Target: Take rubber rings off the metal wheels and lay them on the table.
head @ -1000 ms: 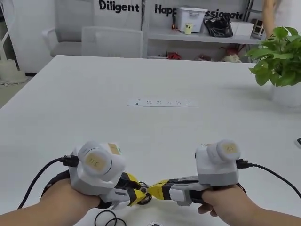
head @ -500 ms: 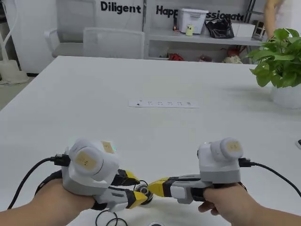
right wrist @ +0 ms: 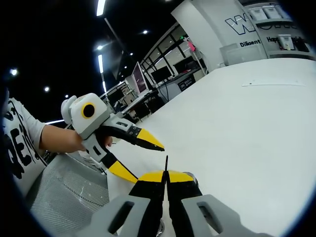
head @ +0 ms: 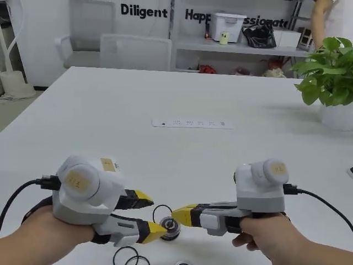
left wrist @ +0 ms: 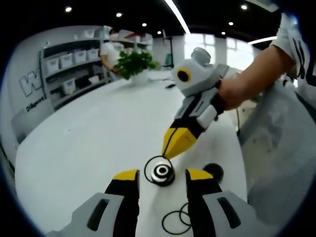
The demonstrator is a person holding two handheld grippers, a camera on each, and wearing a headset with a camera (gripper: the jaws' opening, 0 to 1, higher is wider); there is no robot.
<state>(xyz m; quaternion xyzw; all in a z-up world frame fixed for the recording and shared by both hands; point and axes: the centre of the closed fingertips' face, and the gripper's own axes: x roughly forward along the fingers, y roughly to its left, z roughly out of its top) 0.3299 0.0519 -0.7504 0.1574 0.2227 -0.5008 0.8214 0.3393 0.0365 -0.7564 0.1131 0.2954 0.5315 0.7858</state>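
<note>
Rubber ring (head: 161, 213) is pinched in the closed right gripper (head: 175, 213), beside the metal wheel (head: 169, 226); the left gripper (head: 151, 214) stands open nearby.

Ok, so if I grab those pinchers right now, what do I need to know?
Left gripper: open and holding nothing. The metal wheel sits on the table just ahead of its jaws.
Right gripper: shut on a rubber ring, which hangs in a loop beside the wheel. I cannot tell if it is fully free.
Done: loose rings lie on the table close to you.
Left: pull this ring clear and lay it with the others. Then probably check the dark round part near the wheel for another ring.
</note>
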